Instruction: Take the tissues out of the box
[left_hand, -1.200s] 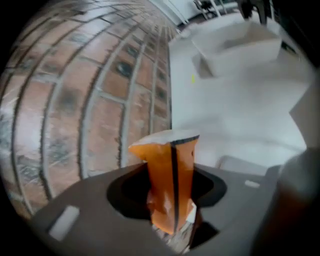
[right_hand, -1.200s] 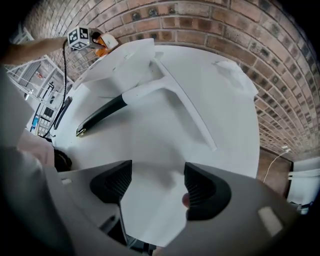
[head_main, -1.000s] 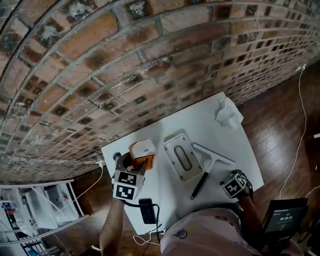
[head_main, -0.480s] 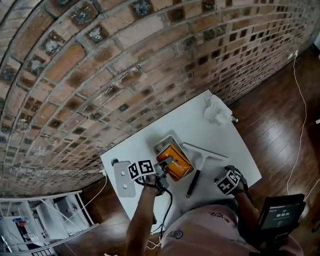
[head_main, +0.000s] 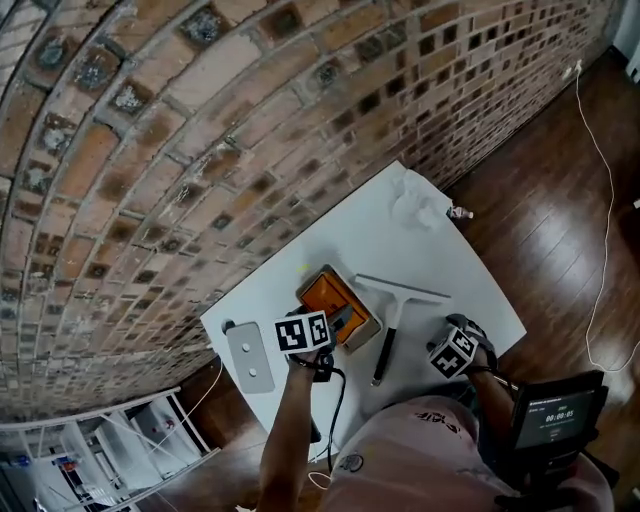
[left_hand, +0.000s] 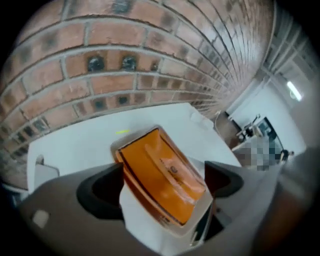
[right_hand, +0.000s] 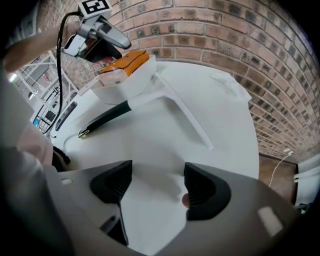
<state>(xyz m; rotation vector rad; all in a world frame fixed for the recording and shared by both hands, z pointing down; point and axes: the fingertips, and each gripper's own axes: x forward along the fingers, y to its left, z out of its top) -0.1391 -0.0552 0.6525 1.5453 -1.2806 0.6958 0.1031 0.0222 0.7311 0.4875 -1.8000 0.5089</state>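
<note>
Rising behind everything, we see a red-brown brick wall, and before it stands the white rectangular bench. On the bench the longest thing is a squeegee with a white blade and a black handle. It lies near the middle, its handle pointing toward the person. Just beside it, on its left in the head view, sits the pale grey rectangular box. On top of that box lies the orange plastic-wrapped tissue pack, tilted; we cannot tell whether it is seated in the box or only rests on it. A flat grey rectangular plate lies well apart at the bench's left end. A crumpled white tissue lies at the far right corner, well away from the box. The left tongs point steeply down at the pack. Their jaws have just been opening and now stand wide, with the orange pack between them and neither pad pressing on it. The right tongs hang over bare bench near the front right edge, jaws apart with nothing between them.
</note>
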